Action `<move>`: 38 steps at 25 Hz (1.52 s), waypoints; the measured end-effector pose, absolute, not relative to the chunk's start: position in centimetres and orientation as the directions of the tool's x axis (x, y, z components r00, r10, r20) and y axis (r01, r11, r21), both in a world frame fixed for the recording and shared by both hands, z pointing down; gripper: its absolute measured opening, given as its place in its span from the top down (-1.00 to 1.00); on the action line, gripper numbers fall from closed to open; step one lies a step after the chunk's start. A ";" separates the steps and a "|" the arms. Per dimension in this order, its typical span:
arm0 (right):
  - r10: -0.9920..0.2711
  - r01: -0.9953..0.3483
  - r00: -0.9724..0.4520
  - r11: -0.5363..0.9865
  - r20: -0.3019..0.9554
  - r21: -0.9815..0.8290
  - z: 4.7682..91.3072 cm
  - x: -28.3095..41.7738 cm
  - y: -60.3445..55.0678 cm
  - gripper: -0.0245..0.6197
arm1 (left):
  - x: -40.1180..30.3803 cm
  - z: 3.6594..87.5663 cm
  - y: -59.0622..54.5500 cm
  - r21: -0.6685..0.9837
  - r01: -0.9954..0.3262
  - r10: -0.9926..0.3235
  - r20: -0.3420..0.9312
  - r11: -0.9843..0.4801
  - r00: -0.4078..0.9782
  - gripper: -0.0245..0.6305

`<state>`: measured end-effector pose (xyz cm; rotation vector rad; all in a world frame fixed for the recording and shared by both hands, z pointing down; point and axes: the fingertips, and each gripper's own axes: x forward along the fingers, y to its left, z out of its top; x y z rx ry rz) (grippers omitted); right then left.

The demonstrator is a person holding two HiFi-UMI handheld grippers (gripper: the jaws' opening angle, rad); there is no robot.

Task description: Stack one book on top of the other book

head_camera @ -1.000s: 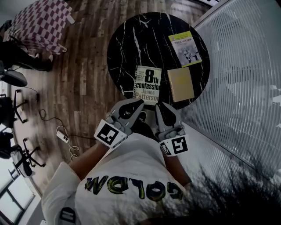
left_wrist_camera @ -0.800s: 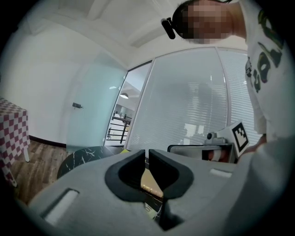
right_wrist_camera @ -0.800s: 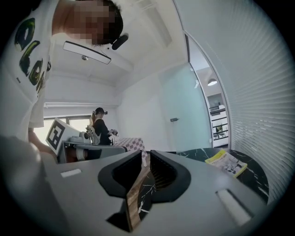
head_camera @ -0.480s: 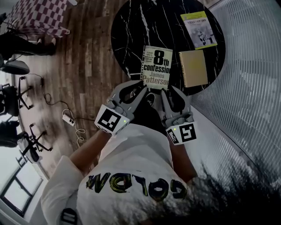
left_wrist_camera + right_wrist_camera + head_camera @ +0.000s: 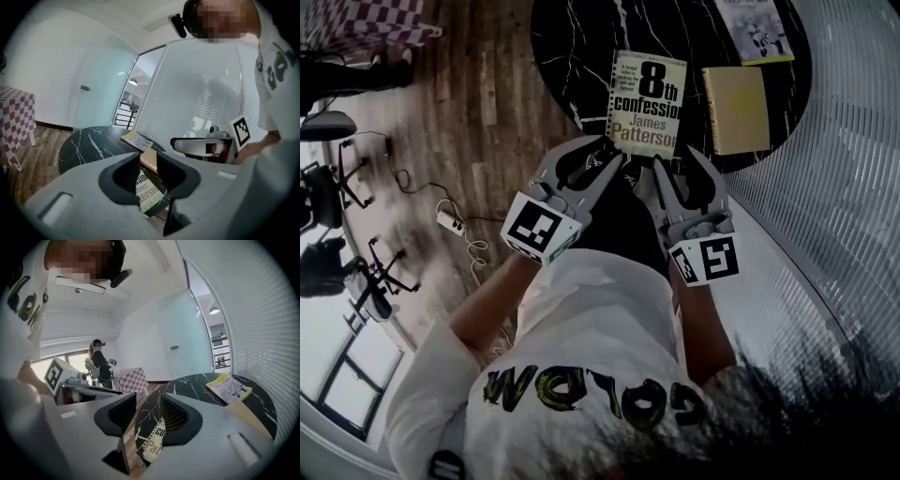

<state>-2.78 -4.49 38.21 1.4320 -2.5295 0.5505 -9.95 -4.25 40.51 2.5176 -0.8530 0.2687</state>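
The left claw (image 5: 607, 157) and right claw (image 5: 675, 164) are being opened, nothing grasped, just short of the paperback (image 5: 649, 103) laid beside a tan book (image 5: 736, 108) at the near edge of the bench (image 5: 581, 47).

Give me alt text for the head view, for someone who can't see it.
Seen from above, a person's left gripper and right gripper reach toward the near edge of an 8th Confession paperback on a black marble table, jaws opening with nothing between them. A tan book lies right of it, a yellow-edged booklet beyond.
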 end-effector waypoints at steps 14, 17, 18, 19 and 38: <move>-0.755 -0.872 -0.488 0.436 0.438 -0.220 45.7 -0.3 -5.3 0.32 | -10.0 48.9 -5.8 0.422 -0.657 -0.514 0.411 -0.624 0.753 0.45; -0.750 -0.873 -0.487 0.431 0.448 -0.228 47.1 -0.1 -5.4 0.31 | -9.8 50.2 -6.0 0.422 -0.662 -0.513 0.420 -0.620 0.749 0.44; -0.748 -0.874 -0.486 0.428 0.452 -0.230 47.6 0.0 -5.4 0.30 | -9.7 50.7 -6.1 0.423 -0.664 -0.512 0.424 -0.617 0.747 0.43; -0.746 -0.874 -0.485 0.426 0.457 -0.233 48.1 0.0 -5.5 0.30 | -9.7 51.3 -6.1 0.425 -0.665 -0.510 0.430 -0.614 0.745 0.41; -0.695 -0.895 -0.446 0.349 0.563 -0.279 57.7 2.0 -5.8 0.18 | -9.4 60.5 -5.6 0.484 -0.696 -0.463 0.522 -0.531 0.716 0.23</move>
